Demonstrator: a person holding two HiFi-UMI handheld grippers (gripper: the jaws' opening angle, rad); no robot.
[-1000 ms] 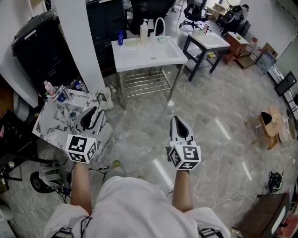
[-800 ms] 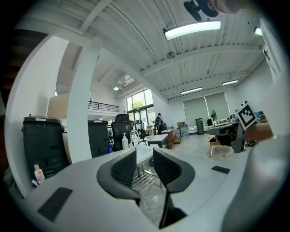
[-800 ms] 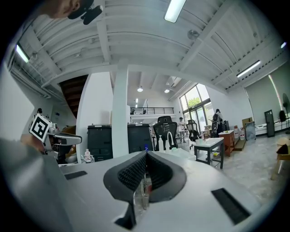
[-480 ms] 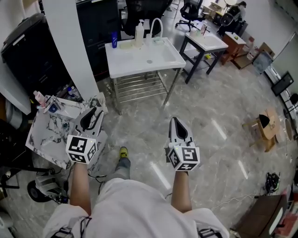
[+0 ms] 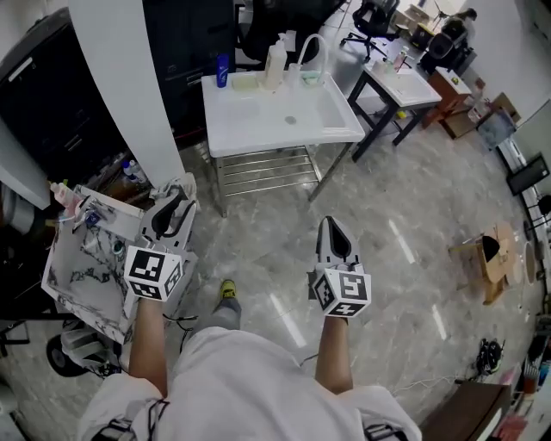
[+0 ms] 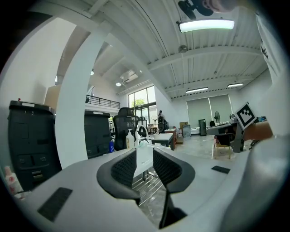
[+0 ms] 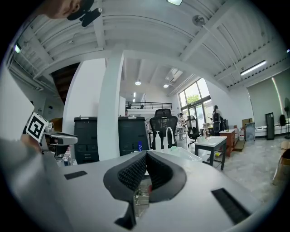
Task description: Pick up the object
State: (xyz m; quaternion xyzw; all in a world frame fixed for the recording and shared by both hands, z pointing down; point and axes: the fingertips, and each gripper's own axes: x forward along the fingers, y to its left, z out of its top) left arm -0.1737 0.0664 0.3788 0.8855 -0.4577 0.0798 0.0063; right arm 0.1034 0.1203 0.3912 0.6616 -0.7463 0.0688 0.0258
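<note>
Checking fingers (image 6: 124, 168) first: the left gripper (image 6: 144, 156) had them standing apart with a clear gap, and only the background showed through. The right gripper (image 7: 146, 156) had its fingers (image 7: 133, 172) closed tip to tip with nothing between them. Neither gripper touched anything. Couldn't tell which item was the object. Loose items sat on the white table (image 5: 250, 116) ahead and on the marbled table (image 5: 86, 258) just beside the left gripper.

Hidden or unclear:
- The left gripper body covered the marbled table's near corner. Clutter on that table was too small to sort out.
- The person's white shirt (image 5: 250, 388) blocked the floor (image 5: 387, 198) below the arms. Only one yellow shoe (image 5: 227, 288) showed.
- Office chairs (image 5: 376, 15) at the top edge were partly cut off.
- The black cabinet (image 5: 52, 95) stood partly behind a white pillar (image 5: 129, 77).

Counts:
- Two grippers, with one marker cube on each, left (image 5: 153, 273) and right (image 5: 343, 291).
- The white table carried one blue bottle (image 5: 223, 71), one white pump bottle (image 5: 275, 59) and one curved faucet (image 5: 312, 50).
- One black-framed table (image 5: 411, 83) stood to its right.
- One open cardboard box (image 5: 492, 250) sat well apart at the right.

Writing: square black-and-white markers on the cubes only. Bottle labels were too small to read.
</note>
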